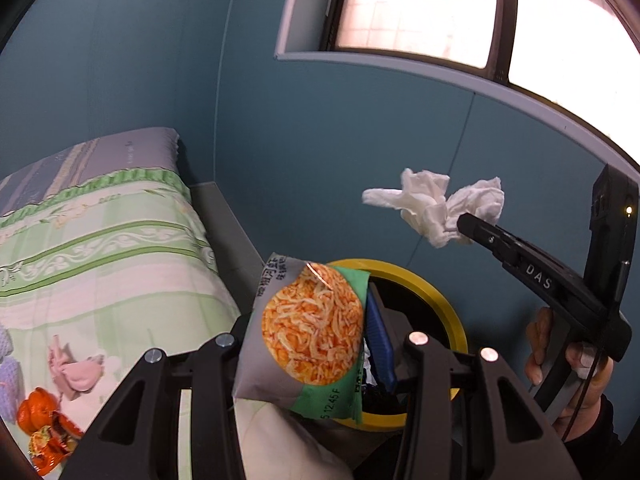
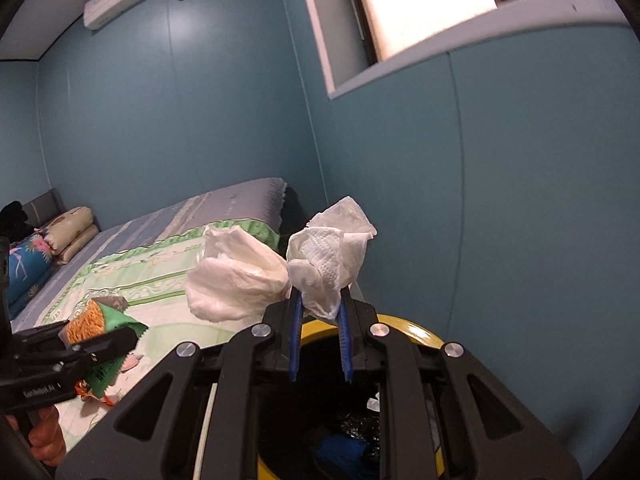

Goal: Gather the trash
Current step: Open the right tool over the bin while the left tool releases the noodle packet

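My left tongs (image 1: 308, 344) grip a snack packet (image 1: 310, 334), grey and green with a round picture of orange shreds; its body stands between the two fingers, and the blue pad (image 1: 380, 350) of the far finger shows at its right edge. The packet hangs over the near-left part of the trash bin (image 1: 450, 312), a round bin with a yellow rim and a dark inside. My right tongs (image 2: 320, 308) are closed on a crumpled white tissue (image 2: 324, 264), pinched between the two blue pads (image 2: 296, 328), with a second loose wad of it bulging to the left. In the left wrist view the tissue (image 1: 436, 206) hangs in the air above and behind the bin, against the blue wall (image 1: 300, 152), and a hand (image 1: 568, 364) holds the tongs' handle to the right of the bin. In the right wrist view the bin (image 2: 416, 330) lies directly below the tissue, with dark and blue scraps already inside it. To the left of the bin is a bed (image 1: 100, 240) under a green striped cover; near its close corner lie a pink scrap (image 1: 74, 372) and orange wrappers (image 1: 44, 428). Above the bin, in the wall, is a bright window (image 1: 420, 4).
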Demonstrator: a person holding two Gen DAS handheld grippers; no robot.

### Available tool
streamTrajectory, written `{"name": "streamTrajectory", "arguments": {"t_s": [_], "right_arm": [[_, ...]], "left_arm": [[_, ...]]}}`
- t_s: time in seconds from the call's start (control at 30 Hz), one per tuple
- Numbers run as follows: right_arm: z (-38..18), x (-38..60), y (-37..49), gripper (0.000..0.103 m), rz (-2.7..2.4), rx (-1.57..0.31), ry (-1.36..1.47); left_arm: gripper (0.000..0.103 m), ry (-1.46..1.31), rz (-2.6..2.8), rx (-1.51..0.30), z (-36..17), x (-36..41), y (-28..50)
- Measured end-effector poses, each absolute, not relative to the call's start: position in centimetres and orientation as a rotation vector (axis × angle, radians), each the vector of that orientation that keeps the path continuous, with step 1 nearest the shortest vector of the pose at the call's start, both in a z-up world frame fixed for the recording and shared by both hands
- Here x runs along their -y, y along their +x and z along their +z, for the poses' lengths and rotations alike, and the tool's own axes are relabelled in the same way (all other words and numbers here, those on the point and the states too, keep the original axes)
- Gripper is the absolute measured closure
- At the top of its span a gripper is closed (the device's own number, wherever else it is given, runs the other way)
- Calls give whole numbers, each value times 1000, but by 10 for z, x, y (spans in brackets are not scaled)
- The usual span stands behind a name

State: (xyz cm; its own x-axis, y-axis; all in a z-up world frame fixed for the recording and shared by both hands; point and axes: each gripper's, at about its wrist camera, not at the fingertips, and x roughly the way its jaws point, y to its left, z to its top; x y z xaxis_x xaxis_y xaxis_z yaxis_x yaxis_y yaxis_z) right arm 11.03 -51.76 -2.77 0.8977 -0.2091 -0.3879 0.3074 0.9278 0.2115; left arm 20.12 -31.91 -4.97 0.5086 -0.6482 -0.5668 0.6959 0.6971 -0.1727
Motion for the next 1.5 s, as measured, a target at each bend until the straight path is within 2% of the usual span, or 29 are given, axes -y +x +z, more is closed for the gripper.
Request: {"name": "streamTrajectory", "arguments": {"t_s": [0.63, 0.8, 0.87, 0.93, 1.1, 1.5], "right_arm": [[-69, 544, 132, 88, -339, -484, 344], [-80, 550, 134, 87, -346, -507, 363], [-83, 553, 135, 79, -350, -517, 370], [-85, 559, 134, 47, -355, -516, 387], [-85, 563, 128, 47, -371, -503, 413], [-68, 554, 120, 47, -367, -474, 392]], "left_arm": [[62, 114, -871, -788, -108, 382, 204], [57, 105, -875, -829, -121, 386, 209], [49, 99, -876, -839, -125, 386, 210], [42, 87, -878, -843, -126, 383, 209], [28, 44, -861, -840, -125, 371, 213], [25, -36, -783, -793, -105, 324, 231]]}}
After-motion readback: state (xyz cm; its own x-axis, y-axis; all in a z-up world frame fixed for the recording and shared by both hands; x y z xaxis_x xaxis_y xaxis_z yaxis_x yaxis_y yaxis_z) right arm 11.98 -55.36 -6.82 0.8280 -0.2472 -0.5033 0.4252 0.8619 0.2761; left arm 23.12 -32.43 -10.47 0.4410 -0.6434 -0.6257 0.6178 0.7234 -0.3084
